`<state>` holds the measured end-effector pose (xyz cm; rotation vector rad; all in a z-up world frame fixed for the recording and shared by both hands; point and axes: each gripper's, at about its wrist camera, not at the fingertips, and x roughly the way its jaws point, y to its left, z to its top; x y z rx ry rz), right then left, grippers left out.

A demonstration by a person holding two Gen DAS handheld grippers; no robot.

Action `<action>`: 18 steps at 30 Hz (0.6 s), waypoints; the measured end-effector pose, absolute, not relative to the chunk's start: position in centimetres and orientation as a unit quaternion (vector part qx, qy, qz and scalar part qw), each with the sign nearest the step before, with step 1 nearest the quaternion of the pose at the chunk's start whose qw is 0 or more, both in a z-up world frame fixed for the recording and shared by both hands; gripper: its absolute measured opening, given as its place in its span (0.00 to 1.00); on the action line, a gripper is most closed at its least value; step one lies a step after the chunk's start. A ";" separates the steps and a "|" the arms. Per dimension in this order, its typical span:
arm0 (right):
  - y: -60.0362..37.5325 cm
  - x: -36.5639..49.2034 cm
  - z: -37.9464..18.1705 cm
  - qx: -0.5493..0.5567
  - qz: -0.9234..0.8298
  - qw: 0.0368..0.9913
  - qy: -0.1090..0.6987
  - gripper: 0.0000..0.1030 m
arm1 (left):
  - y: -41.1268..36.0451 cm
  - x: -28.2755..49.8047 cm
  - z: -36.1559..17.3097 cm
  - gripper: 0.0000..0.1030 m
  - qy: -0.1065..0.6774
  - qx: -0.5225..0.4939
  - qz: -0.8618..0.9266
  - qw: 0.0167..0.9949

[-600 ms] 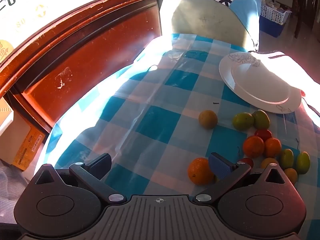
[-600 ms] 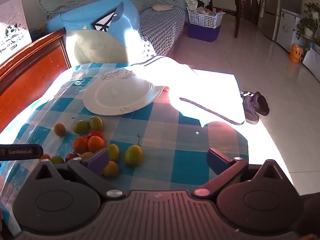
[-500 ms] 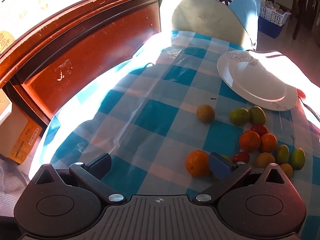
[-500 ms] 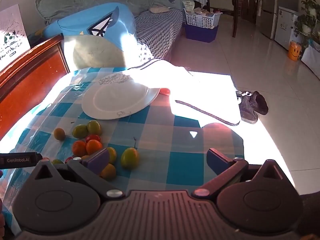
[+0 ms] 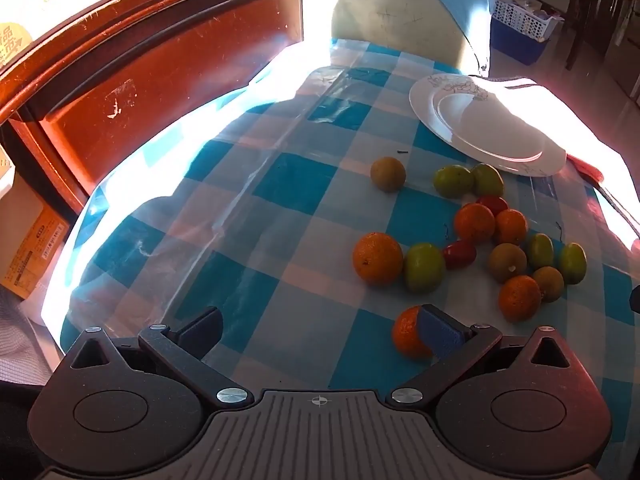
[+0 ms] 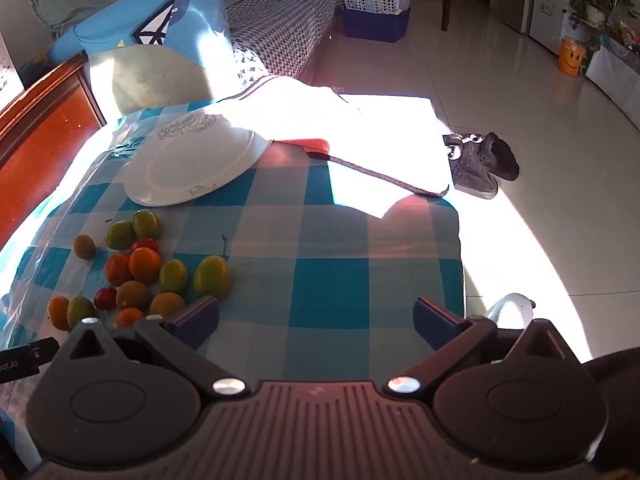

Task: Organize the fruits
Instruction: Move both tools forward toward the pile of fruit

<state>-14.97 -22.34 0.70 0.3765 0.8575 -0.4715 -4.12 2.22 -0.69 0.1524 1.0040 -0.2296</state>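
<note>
1. Small round orange citrus fruit point(image 5: 406, 338) on blue checked cloth point(image 5: 288, 184), half hidden behind right finger point(image 5: 440, 334) of left gripper point(image 5: 320, 328).
2. Both grippers fully spread, holding nothing; right gripper point(image 6: 316, 318) over bare cloth.
3. Suggest shifting left gripper rightward to centre fruit between fingers, then closing gently; white patterned ceramic plate point(image 5: 424, 100) well beyond fingertips.

— What carries everything?
— A table under a blue-and-white checked cloth point(image 5: 288, 184).
— And on it?
— A white plate point(image 5: 492, 128), empty, and beside it loose fruits point(image 5: 472, 240): oranges, green ones, small red ones.
</note>
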 end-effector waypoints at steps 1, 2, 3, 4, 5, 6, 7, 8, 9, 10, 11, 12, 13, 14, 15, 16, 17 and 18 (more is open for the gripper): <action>-22.3 -15.0 0.7 0.181 -0.224 0.864 0.412 0.99 | 2.3 -4.3 -0.7 1.00 0.479 0.072 -0.110 0.868; -22.2 -15.0 0.7 0.181 -0.224 0.863 0.415 0.99 | 2.4 -4.3 -0.7 1.00 0.480 0.070 -0.112 0.867; -22.1 -14.9 0.6 0.179 -0.223 0.862 0.419 0.99 | 2.3 -4.4 -0.7 1.00 0.481 0.067 -0.114 0.866; -22.0 -14.8 0.6 0.177 -0.222 0.861 0.423 0.99 | 2.1 -4.3 -0.8 1.00 0.484 0.066 -0.115 0.865; -21.8 -14.6 0.5 0.177 -0.220 0.859 0.427 0.99 | 2.0 -4.3 -0.8 1.00 0.485 0.065 -0.117 0.864; -21.6 -14.5 0.3 0.177 -0.217 0.858 0.431 0.99 | 1.8 -4.3 -0.8 1.00 0.485 0.066 -0.119 0.864; -21.5 -14.3 0.2 0.176 -0.215 0.857 0.434 0.99 | 1.5 -4.4 -0.8 1.00 0.483 0.069 -0.121 0.865; -21.2 -14.1 0.1 0.171 -0.212 0.856 0.439 0.99 | 1.2 -4.5 -0.8 1.00 0.481 0.072 -0.122 0.865; -20.9 -14.0 0.1 0.165 -0.211 0.857 0.440 0.99 | 1.0 -4.4 -0.8 1.00 0.481 0.074 -0.123 0.865; -20.6 -13.8 0.1 0.156 -0.210 0.859 0.440 0.99 | 0.8 -4.4 -0.8 1.00 0.479 0.076 -0.122 0.866; -20.3 -13.6 0.2 0.147 -0.209 0.861 0.440 0.99 | 0.8 -4.4 -0.8 1.00 0.476 0.077 -0.122 0.868; -20.0 -13.5 0.2 0.139 -0.207 0.863 0.439 0.99 | 0.6 -4.4 -0.8 1.00 0.473 0.079 -0.120 0.869; -19.7 -13.3 0.3 0.132 -0.204 0.865 0.440 0.99 | 0.6 -4.3 -0.7 1.00 0.471 0.082 -0.117 0.870; -19.4 -13.2 0.3 0.126 -0.201 0.866 0.439 0.99 | 0.5 -4.3 -0.7 1.00 0.470 0.085 -0.115 0.871; -19.0 -13.1 0.3 0.120 -0.196 0.869 0.439 0.99 | 0.4 -4.2 -0.7 1.00 0.471 0.088 -0.113 0.870; -18.7 -12.9 0.3 0.114 -0.192 0.871 0.438 0.99 | 0.3 -4.2 -0.7 1.00 0.474 0.090 -0.111 0.869; -18.5 -12.8 0.3 0.109 -0.188 0.873 0.438 0.99 | 0.2 -4.2 -0.8 1.00 0.478 0.091 -0.110 0.867; -18.1 -12.6 0.4 0.101 -0.185 0.874 0.437 0.99 | 0.2 -4.1 -0.8 1.00 0.481 0.092 -0.108 0.865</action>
